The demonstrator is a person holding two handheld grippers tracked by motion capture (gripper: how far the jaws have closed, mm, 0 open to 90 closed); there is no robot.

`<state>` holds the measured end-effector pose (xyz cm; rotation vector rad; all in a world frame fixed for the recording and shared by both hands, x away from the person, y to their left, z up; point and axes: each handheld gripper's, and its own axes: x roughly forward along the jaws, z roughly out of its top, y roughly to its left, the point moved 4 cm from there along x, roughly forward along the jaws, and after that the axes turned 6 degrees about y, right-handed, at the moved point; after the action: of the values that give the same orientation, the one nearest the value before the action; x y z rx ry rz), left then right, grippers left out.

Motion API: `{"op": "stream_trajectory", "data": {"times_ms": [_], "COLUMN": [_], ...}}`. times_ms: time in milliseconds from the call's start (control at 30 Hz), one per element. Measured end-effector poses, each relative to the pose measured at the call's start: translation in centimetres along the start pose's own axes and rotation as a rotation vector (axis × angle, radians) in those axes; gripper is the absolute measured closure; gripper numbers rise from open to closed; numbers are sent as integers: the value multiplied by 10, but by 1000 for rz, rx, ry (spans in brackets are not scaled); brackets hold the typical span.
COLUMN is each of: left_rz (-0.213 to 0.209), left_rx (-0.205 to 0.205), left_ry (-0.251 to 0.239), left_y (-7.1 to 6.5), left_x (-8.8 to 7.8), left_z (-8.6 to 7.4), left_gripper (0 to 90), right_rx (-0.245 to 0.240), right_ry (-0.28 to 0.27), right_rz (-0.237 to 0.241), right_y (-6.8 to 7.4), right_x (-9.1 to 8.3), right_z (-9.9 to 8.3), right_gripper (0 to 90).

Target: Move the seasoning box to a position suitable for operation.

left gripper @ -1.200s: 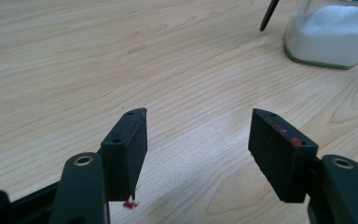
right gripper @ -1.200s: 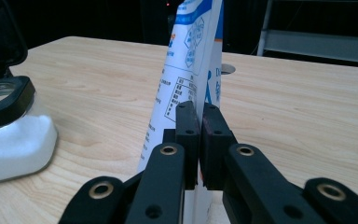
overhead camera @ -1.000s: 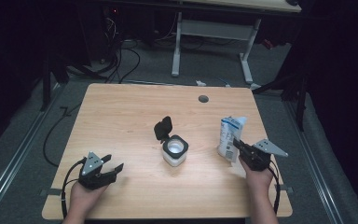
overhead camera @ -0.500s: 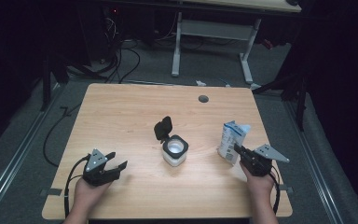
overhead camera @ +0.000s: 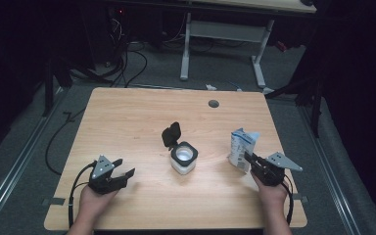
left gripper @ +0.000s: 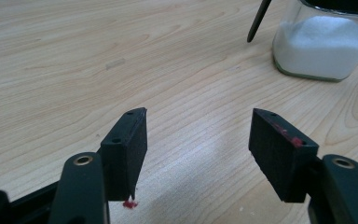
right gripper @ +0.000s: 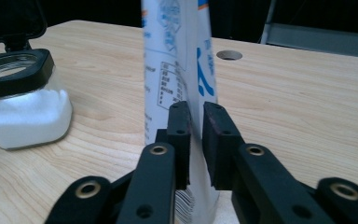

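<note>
Since a second ago the white and blue pouch (overhead camera: 241, 148) has come nearer the person's edge of the wooden table (overhead camera: 142, 117), carried upright by the right gripper (overhead camera: 251, 162), and now stands to the right of the jar (overhead camera: 183, 157), well apart from it. The right gripper's jaws are almost closed, pinching a thin edge of the pouch (right gripper: 179, 65) between them, as the right gripper view shows. The left gripper (overhead camera: 121, 172) has stayed low at the jar's left, near the table's near edge, with only a slight shift; its jaws stand wide apart and hold nothing, bare wood showing between them in the left gripper view. The jar is square and clear, part filled with white powder (left gripper: 324, 49), its black hinged lid (overhead camera: 171, 134) flipped up and leaning back on the far-left side. Nothing lies between the jar and either gripper. Beyond the jar, toward the far edge of the table, is a round cable hole (overhead camera: 213, 104). Past that edge the room is dark, with a grey floor, loose cables (overhead camera: 127, 63) and the white legs of another desk (overhead camera: 186, 49).
</note>
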<state>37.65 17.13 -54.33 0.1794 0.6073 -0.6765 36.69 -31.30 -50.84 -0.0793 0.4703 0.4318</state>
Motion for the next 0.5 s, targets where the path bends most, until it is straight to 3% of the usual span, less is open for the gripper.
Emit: {"op": "stream_trajectory", "data": {"times_ms": [500], "left_rz": [-5], "left_rx": [-9], "left_ry": [3], "left_y": [0], "left_x": [0], "left_z": [0], "left_gripper": [378], "right_rx": [17], "right_ry": [-8], "right_rz": [-17], "right_y": [2], "right_x": [1], "right_z": [2], "right_gripper": [628]}}
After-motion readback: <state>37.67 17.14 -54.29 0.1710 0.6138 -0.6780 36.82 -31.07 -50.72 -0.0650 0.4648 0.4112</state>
